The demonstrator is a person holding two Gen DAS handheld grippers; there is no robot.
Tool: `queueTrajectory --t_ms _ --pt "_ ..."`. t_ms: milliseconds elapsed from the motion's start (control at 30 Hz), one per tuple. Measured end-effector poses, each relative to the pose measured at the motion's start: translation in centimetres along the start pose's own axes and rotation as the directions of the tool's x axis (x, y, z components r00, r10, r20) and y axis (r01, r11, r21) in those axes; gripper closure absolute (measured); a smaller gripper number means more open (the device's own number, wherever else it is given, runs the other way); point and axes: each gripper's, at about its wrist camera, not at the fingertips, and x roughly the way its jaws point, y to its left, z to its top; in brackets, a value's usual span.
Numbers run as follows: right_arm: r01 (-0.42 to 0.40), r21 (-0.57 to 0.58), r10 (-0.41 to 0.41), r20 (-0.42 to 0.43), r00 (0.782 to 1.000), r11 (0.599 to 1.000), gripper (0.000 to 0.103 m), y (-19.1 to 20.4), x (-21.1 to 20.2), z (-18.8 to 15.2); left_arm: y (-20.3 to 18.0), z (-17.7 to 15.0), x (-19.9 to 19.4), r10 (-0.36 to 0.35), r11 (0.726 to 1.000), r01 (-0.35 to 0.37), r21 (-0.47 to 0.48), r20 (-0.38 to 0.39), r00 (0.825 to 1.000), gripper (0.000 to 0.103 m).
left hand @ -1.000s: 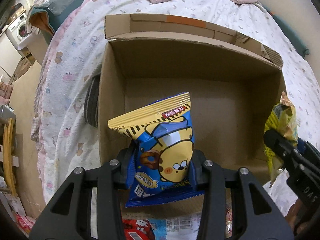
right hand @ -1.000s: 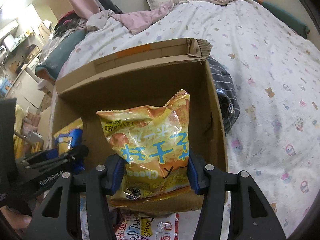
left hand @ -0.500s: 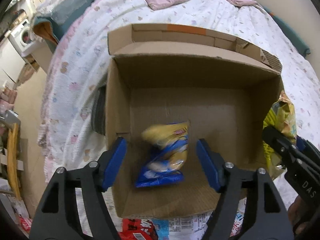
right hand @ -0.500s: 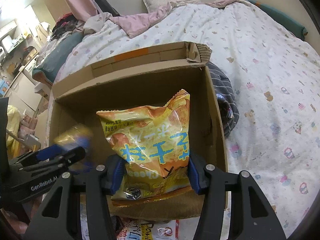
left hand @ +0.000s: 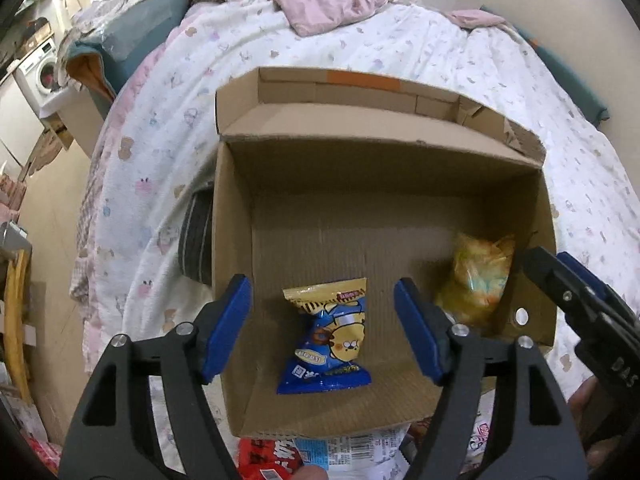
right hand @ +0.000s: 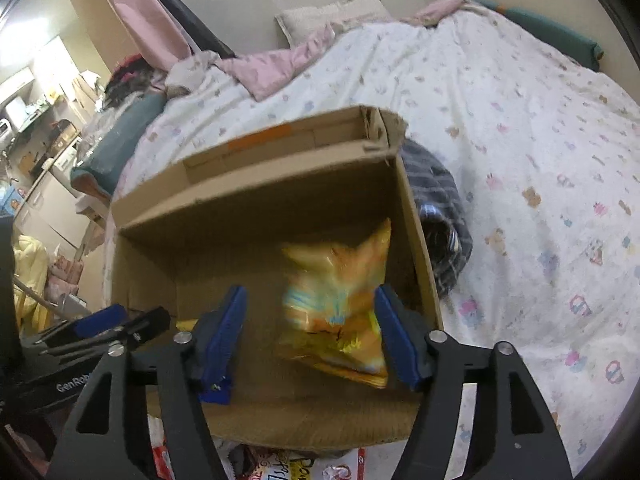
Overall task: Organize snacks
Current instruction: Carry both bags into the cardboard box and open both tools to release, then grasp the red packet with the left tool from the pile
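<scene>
On the bed [left hand: 360, 56], over a white printed quilt, sits an open cardboard box [left hand: 232, 248], flaps folded outward, far flap marked with an orange tape strip.

Box contents, left wrist view: blue-and-yellow snack bag [left hand: 326, 338] with a cartoon figure, lying flat on the box floor toward the near-left part, yellow top edge pointing to the far wall. Yellow-orange snack bag [left hand: 478, 280] at the right side, close to the right wall, blurred. The two bags are apart, bare cardboard between them.

Left gripper [left hand: 322, 326]: jaws have just been opening and stand wide; blue pads flank the blue-and-yellow bag without touching it. Nothing held.

Right gripper [right hand: 310, 334]: jaws have just been opening, wide apart. The yellow-orange bag [right hand: 340, 304] is between the pads, motion-blurred, tilted, lower end toward the box floor; left pad clear of it, right pad just beside its edge, contact there cannot be told. No grip on it.

Near edge of the box, outside it: more packets [left hand: 340, 448] on the bed, red and white wrappers with a barcode, partly hidden by the gripper arms. Dark striped cloth [right hand: 440, 220] lies against the box's right outer wall.
</scene>
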Motion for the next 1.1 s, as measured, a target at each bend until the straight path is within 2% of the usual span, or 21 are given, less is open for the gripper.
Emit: queueTrajectory --t_ms 100,233,400,500,667,833,1000,1100 --pt "-0.011 0.005 0.011 0.036 0.999 1.000 0.013 0.0 -0.6 0.1 0.1 0.0 -0.8 0.029 1.000 -0.028 -0.005 0.042 0.999 0.016" --pt "-0.012 0.023 0.011 0.039 0.999 1.000 0.011 -0.2 -0.9 0.3 0.0 0.1 -1.0 0.044 0.999 -0.045 0.012 0.065 0.997 0.015" --pt "-0.017 0.025 0.015 0.069 0.998 1.000 0.000 -0.2 -1.4 0.3 0.3 -0.5 -1.6 0.024 0.999 -0.026 0.019 0.104 0.994 0.015" --pt "-0.016 0.034 0.013 0.078 0.997 0.999 0.000 -0.2 -1.9 0.0 0.6 -1.0 -2.1 0.024 1.000 -0.026 0.013 0.100 0.995 0.015" --pt "0.077 0.012 -0.078 0.131 0.988 0.997 0.000 0.4 -3.8 -1.4 0.8 -2.0 -3.9 -0.002 0.999 -0.002 0.037 0.103 0.995 0.015" --pt "0.008 0.005 -0.008 0.125 0.992 1.000 0.000 1.0 -5.6 -2.5 1.3 -3.3 -6.1 0.038 0.997 -0.047 0.060 0.144 0.989 0.015" --pt "-0.008 0.018 0.006 0.109 0.994 1.000 0.000 0.7 -6.8 -4.0 2.8 -5.3 -7.7 0.061 0.998 -0.065 0.025 0.138 0.989 0.015" --pt "-0.013 0.021 0.010 0.124 0.992 1.000 0.000 0.5 -8.4 -5.0 2.4 -6.5 -9.5 0.093 0.993 -0.105 0.054 0.190 0.977 0.015"
